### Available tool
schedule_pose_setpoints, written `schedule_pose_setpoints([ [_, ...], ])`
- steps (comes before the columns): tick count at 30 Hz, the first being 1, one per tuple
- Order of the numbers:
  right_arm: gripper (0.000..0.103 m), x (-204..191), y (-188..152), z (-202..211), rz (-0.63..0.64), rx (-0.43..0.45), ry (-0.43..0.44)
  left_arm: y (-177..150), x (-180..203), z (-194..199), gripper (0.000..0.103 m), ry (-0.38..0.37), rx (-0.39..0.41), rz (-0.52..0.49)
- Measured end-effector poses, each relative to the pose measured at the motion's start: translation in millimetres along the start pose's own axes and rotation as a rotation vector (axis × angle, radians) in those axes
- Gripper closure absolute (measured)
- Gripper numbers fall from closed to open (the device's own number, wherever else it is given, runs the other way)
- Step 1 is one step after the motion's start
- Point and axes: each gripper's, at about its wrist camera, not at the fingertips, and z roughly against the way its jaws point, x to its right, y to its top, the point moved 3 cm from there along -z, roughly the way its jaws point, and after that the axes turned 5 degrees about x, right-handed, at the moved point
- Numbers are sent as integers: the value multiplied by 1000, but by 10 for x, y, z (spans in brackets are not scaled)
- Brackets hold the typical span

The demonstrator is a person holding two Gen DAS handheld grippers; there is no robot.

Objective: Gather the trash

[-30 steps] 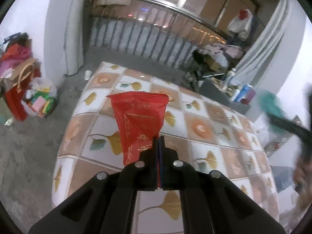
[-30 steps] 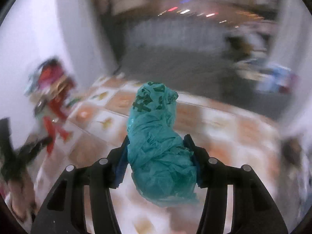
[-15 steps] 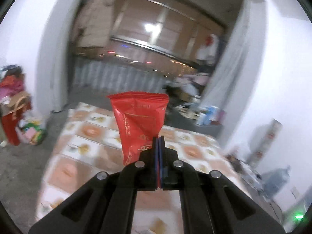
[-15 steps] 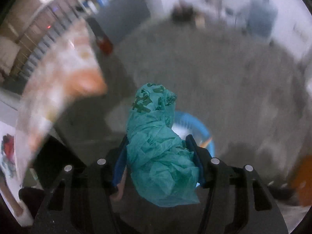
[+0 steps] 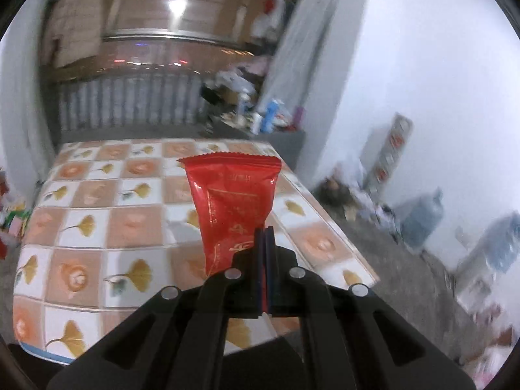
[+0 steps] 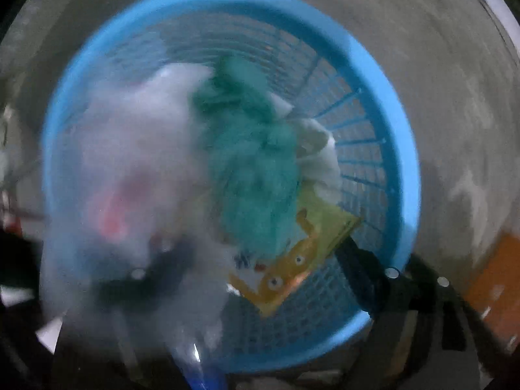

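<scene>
Red wrapper (image 5: 232,208) pinched in shut left claw (image 5: 265,237). Right claw (image 6: 260,269) just opened over blue basket (image 6: 383,78); green bag (image 6: 256,162) dropping free. Next: carry wrapper above rim before release.

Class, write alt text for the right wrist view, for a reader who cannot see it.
Looking straight down into a round blue plastic mesh basket on a grey floor, a crumpled teal plastic bag lies loose among white bags and a yellow wrapper. The right tool has just been opening, with nothing gripped; the picture is blurred.
</scene>
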Motion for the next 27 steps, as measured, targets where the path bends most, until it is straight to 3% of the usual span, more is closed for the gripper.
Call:
schedule_pose_setpoints([
  [2, 14, -81, -20, 194, 67, 22, -53, -71, 183, -62, 102, -46, -36, -32],
  [6, 13, -41, -107, 736, 91, 92, -17, -339, 756, -183, 101, -204, -143, -112],
  [11, 11, 313, -279, 1410, 45, 230, 47, -1043, 1529, -642, 101, -376, -432, -199],
  [13, 11, 186, -346, 1548, 14, 282, 55, -1390, 1772, -916, 101, -418, -579, -212],
  [15, 11, 228, -340, 1642, -29, 320, 125, -1751, 1947, -1252, 101, -404, -732, -222],
  [17, 11, 228, -268, 1675, -56, 328, 157, -2118, 2137, -1554, 100, -385, -836, -292],
  [18, 11, 219, -257, 1687, -64, 333, 163, -2283, 2204, -1698, 97, -335, -853, -342],
  [19, 11, 221, -243, 1695, -68, 340, 169, -2417, 2259, -1809, 87, -286, -857, -392],
  [20, 11, 208, -243, 1720, -68, 351, 177, -2506, 2266, -1900, 67, -249, -871, -418],
  [22, 11, 181, -235, 1778, -57, 372, 195, -2658, 2201, -2067, 46, -168, -912, -406],
  [25, 11, 190, -259, 1823, -46, 404, 216, -2662, 2050, -2054, 46, -173, -939, -285],
  [27, 11, 209, -257, 1883, -59, 435, 224, -2550, 1986, -1949, 42, -161, -882, -272],
])
